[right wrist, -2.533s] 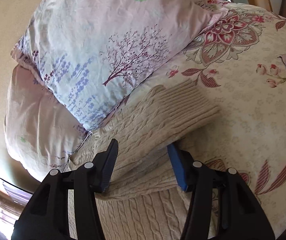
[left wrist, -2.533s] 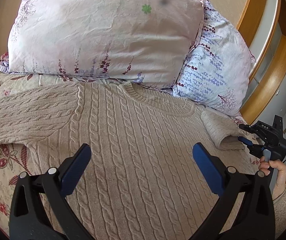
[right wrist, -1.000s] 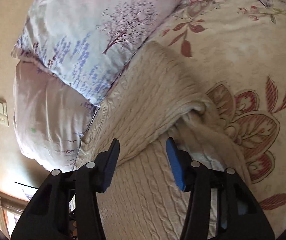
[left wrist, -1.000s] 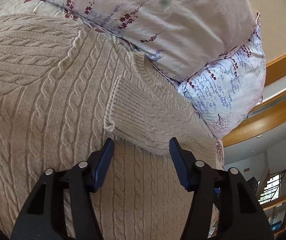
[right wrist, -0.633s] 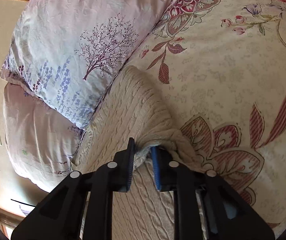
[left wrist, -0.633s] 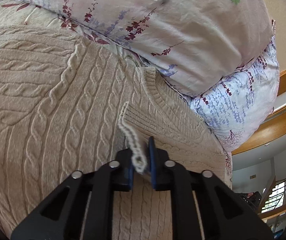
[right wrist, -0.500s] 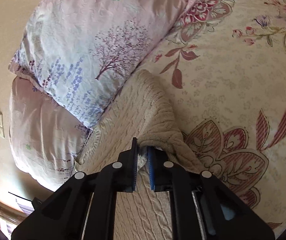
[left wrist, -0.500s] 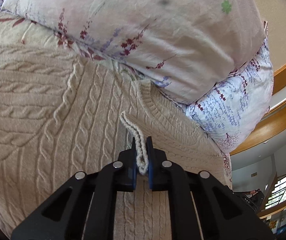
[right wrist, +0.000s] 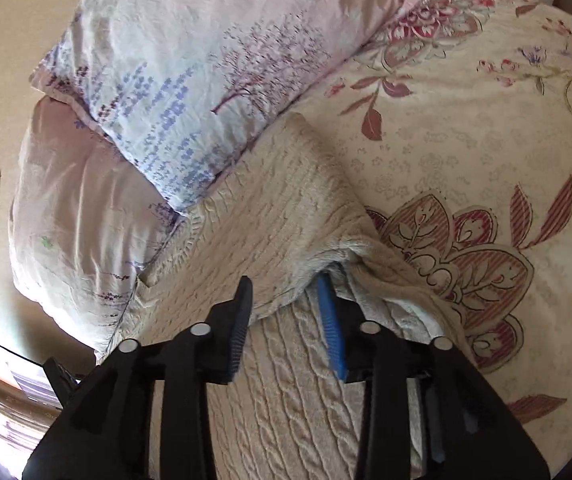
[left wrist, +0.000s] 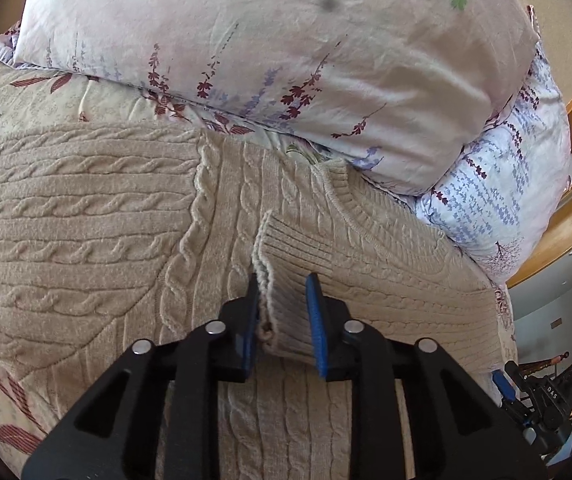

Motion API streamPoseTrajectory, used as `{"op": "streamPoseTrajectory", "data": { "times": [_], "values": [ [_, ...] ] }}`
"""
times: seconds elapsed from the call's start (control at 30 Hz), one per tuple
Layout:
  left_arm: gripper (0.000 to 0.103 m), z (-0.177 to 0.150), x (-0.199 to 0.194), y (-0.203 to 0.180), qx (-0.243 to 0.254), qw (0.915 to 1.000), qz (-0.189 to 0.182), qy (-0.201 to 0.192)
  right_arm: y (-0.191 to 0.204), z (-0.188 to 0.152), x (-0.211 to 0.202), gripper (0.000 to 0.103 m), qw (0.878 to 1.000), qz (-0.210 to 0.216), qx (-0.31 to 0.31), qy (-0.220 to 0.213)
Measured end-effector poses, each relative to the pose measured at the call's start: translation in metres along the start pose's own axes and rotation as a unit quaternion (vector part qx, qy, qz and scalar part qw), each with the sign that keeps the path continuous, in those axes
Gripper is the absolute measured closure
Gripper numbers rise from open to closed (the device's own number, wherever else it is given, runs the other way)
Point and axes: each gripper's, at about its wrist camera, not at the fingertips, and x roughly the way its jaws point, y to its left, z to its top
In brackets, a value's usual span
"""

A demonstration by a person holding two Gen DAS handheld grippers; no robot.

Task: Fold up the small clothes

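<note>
Both claws are opening: left claw [left wrist: 282, 312] around the sweater [left wrist: 86, 216] cuff [left wrist: 286, 264], right claw [right wrist: 286, 316] around its folded sleeve [right wrist: 286, 216].

Your sweater [left wrist: 86, 216] runs off the left wrist view's left and bottom edges. Its folded sleeve [right wrist: 293, 216] hides the right gripper's [right wrist: 286, 296] blue fingertip [right wrist: 327, 292]; that view is blurred.

sweater [left wrist: 86, 220] flat on bedspread [right wrist: 465, 152], pillows [left wrist: 266, 40] behind it, sleeve [left wrist: 305, 248] folded over chest.
</note>
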Motion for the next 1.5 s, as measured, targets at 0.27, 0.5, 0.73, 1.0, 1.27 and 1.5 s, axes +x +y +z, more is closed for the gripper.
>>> {"op": "streamPoseTrajectory", "data": {
  "times": [0.27,0.5,0.73,1.0,1.27,1.5],
  "values": [
    [0.048,-0.006,-0.054,0.024,-0.016,0.9989,-0.022,-0.037,0.035,0.006,0.015,0.047,0.998,-0.001,-0.070,0.006],
    [0.047,-0.030,-0.133,0.105,-0.081,0.9921,0.011,-0.095,0.031,-0.001,0.035,0.038,0.995,-0.018,-0.099,0.020],
    [0.049,-0.044,-0.165,0.185,-0.224,0.9668,0.037,-0.118,0.030,-0.006,0.033,0.028,0.994,0.016,-0.109,0.009],
    [0.056,-0.038,-0.160,0.214,-0.312,0.9385,0.018,-0.148,0.025,-0.007,0.031,0.024,0.993,0.047,-0.109,0.003],
    [0.083,-0.033,-0.158,0.236,-0.354,0.9195,0.023,-0.170,0.025,-0.008,0.030,0.021,0.992,0.062,-0.109,0.003],
    [0.095,-0.030,-0.157,0.242,-0.365,0.9127,0.014,-0.183,0.023,-0.007,0.029,0.019,0.991,0.080,-0.104,0.004]
  ]
}}
